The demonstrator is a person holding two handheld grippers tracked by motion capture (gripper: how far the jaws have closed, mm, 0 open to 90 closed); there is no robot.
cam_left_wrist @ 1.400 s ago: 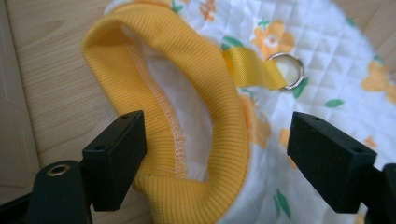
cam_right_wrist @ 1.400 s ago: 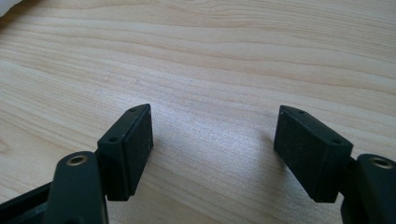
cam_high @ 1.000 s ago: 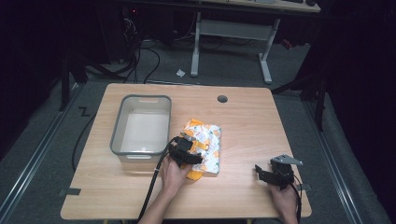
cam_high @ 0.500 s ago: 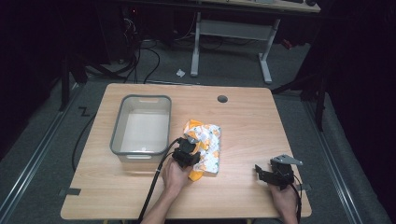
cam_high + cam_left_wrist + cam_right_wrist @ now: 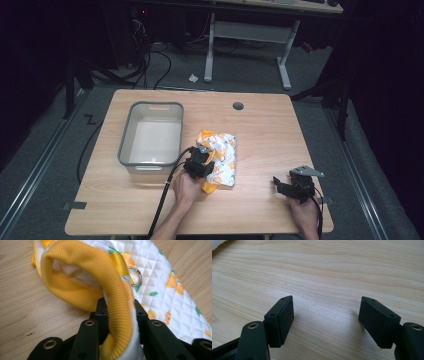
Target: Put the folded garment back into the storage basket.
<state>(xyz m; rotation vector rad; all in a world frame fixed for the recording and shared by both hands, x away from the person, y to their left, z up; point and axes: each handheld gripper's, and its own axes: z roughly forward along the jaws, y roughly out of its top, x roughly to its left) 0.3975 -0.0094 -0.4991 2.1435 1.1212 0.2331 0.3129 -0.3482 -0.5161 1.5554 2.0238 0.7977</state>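
Wooden desk, dark room | left gripper jaws clamped on yellow cuff of quilted garment, desk centre, bin at 9 o'clock | right gripper jaws wide apart, empty, 4 o'clock

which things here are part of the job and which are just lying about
In the job: left gripper, shut on the quilted garment's yellow cuff; grey bin beside it, a likely target.

Lying about: right gripper, open over bare table; paper scrap on the floor.
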